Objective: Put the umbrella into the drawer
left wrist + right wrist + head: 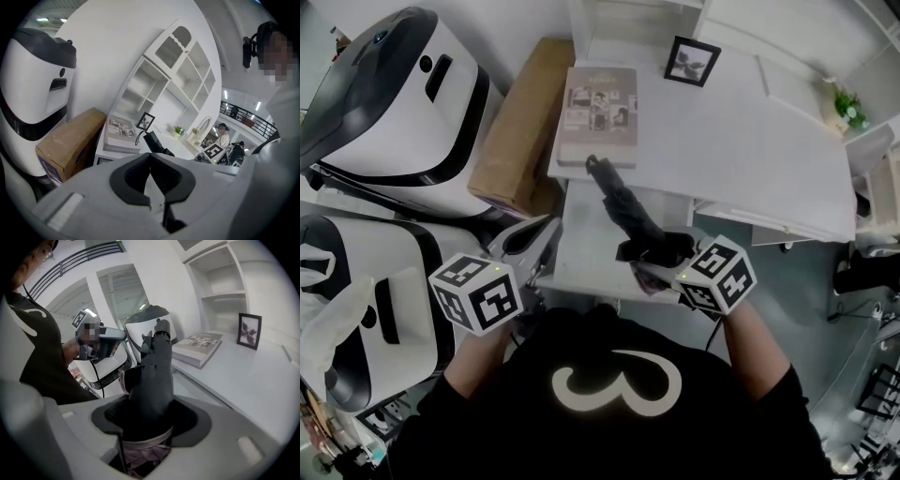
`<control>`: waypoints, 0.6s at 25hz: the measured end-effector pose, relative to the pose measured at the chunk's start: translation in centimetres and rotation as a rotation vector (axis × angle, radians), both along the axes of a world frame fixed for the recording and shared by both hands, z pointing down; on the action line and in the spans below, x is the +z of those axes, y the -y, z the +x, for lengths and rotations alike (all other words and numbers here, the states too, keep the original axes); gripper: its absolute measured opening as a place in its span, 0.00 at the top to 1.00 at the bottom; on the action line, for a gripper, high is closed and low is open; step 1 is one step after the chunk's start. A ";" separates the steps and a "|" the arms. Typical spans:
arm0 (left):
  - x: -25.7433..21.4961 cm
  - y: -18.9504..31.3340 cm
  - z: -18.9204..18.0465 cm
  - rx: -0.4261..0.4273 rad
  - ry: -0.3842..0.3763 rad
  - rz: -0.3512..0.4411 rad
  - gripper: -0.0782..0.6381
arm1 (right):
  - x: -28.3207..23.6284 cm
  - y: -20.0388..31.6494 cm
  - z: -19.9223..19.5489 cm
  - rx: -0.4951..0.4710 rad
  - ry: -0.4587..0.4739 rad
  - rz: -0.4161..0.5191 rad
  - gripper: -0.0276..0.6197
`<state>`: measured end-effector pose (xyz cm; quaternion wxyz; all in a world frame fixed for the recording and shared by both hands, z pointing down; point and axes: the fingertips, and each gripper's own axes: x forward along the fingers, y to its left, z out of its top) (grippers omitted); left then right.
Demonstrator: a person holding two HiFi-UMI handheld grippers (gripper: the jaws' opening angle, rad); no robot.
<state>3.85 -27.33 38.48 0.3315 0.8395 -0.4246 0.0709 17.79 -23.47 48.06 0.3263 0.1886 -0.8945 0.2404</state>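
Note:
A black folded umbrella (623, 206) slants over the open white drawer (581, 258) under the desk's front edge, its handle end pointing at the book. My right gripper (664, 261) is shut on the umbrella's thick end, where some lilac fabric shows; in the right gripper view the umbrella (154, 371) rises straight out of the right gripper (149, 420). My left gripper (530, 246) hovers at the drawer's left side, apart from the umbrella. In the left gripper view the left gripper (150, 157) has its pads together with nothing between them, and the umbrella (157, 143) shows beyond.
On the white desk (750, 141) lie a book (600, 103) and a small picture frame (692, 61), with a plant (848, 108) at the right edge. A cardboard box (520, 127) and white-and-black machines (394, 103) crowd the left side.

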 end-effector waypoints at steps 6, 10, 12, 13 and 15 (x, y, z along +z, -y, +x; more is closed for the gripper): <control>2.0 -0.2 -1.9 -0.042 0.019 -0.040 0.88 | 3.2 -0.1 -0.7 -0.078 -0.062 -0.029 0.57; 3.1 -0.4 -2.9 -0.060 0.016 -0.065 0.88 | 5.6 -0.9 -1.2 -0.117 -0.114 -0.059 0.57; 3.4 -0.1 -3.2 -0.061 0.012 -0.070 0.88 | 6.7 -1.1 -1.3 -0.122 -0.134 -0.077 0.57; 3.6 0.1 -3.3 -0.061 0.010 -0.073 0.88 | 7.2 -1.1 -1.4 -0.120 -0.143 -0.087 0.57; 4.0 0.6 -3.6 -0.061 0.002 -0.082 0.88 | 8.2 -1.1 -1.3 -0.116 -0.166 -0.104 0.57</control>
